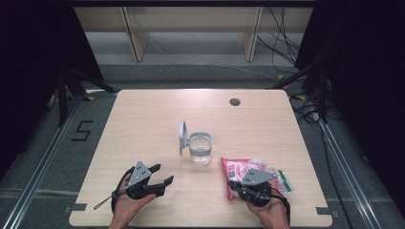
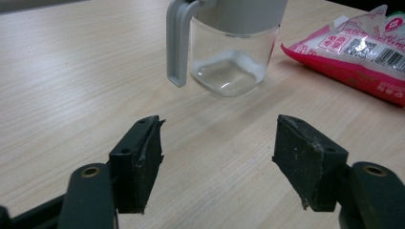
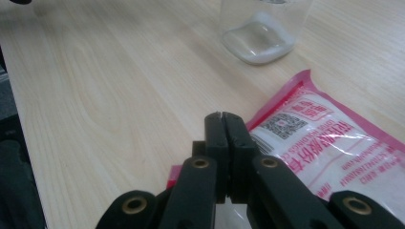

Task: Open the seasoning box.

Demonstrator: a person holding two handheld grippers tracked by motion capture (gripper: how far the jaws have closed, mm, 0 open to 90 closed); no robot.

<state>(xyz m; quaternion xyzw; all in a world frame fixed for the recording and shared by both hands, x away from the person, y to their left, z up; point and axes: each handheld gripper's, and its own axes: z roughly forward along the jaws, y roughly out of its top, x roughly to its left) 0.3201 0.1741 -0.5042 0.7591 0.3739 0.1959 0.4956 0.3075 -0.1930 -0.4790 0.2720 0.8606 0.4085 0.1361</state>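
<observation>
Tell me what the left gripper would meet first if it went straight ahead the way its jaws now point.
Probably the clear jar: seen from the left gripper, it stands ahead, slightly right of centre between the open jaws, with bare table before it. The pink bag lies off to the right.

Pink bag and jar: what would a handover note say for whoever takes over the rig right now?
Left gripper: open, holding nothing, pointing at the clear jar.
Right gripper: jaws together over the near corner of the pink bag; a real grip can't be confirmed.
Jar stands mid-table with its grey lid flipped up, a little white powder at the bottom.
Bag lies flat, looks unopened.
Left: apparently lifting the bag towards the jar.
</observation>
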